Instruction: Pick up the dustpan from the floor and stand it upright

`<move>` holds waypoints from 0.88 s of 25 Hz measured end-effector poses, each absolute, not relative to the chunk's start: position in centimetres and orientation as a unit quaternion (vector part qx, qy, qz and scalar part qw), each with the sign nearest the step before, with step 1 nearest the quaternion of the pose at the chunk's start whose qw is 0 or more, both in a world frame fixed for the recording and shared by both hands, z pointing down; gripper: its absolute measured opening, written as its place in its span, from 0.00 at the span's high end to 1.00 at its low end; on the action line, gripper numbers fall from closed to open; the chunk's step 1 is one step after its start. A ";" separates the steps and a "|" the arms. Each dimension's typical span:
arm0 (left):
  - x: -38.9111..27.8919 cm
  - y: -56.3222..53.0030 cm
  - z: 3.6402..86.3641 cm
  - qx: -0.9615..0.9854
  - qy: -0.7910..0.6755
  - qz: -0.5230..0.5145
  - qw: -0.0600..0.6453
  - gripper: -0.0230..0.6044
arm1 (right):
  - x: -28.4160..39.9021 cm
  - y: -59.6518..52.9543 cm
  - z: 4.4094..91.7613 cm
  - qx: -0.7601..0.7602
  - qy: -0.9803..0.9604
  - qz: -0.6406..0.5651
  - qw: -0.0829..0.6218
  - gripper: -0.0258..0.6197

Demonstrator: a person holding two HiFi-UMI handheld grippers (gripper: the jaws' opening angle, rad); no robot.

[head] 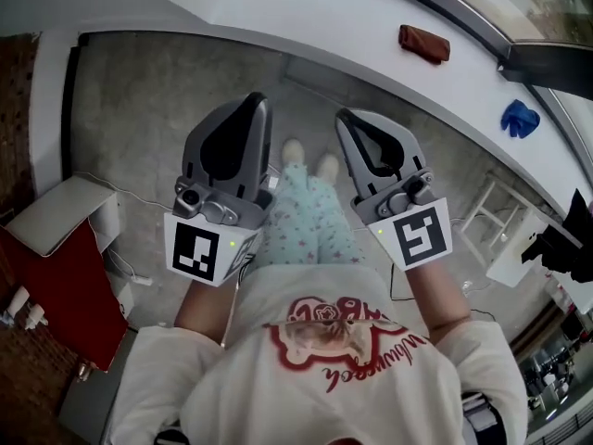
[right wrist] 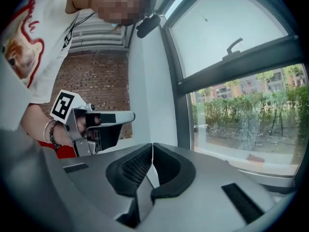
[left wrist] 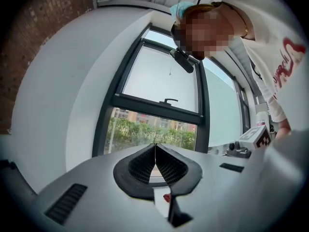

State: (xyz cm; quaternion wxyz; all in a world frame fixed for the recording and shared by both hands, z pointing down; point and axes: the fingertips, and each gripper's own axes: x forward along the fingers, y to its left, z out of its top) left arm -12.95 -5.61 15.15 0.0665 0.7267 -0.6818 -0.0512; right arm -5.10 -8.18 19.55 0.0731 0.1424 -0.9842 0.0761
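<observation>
Your grey plastic left tongs (head: 250, 102) and right tongs (head: 348, 119) are both clenched on nothing above the grey concrete floor (head: 157, 100); the dustpan is out of sight, so find it first, then open wide before reaching.

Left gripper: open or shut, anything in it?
Shut and empty. In its own view the jaws of the left gripper meet at the tips, nothing between them.
</observation>
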 end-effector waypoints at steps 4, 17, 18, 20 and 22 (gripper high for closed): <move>-15.6 -5.3 18.5 0.706 -0.703 -0.063 0.065 0.93 | -7.4 -8.2 24.8 0.115 -0.985 0.091 0.088 0.92; -18.5 -2.6 28.9 0.673 -0.734 -0.067 0.068 0.93 | -12.3 -6.1 48.4 0.038 -0.971 0.083 0.221 0.72; -18.7 -2.4 29.9 0.671 -0.735 -0.066 0.070 0.93 | -12.7 -6.1 50.2 0.034 -0.970 0.081 0.227 0.72; -19.1 -2.0 31.8 0.669 -0.737 -0.064 0.074 0.93 | -13.5 -6.0 53.7 0.019 -0.968 0.066 0.241 0.72; -19.6 -1.7 33.7 0.669 -0.737 -0.058 0.076 0.93 | -14.6 -5.6 56.8 -0.003 -0.968 0.042 0.247 0.72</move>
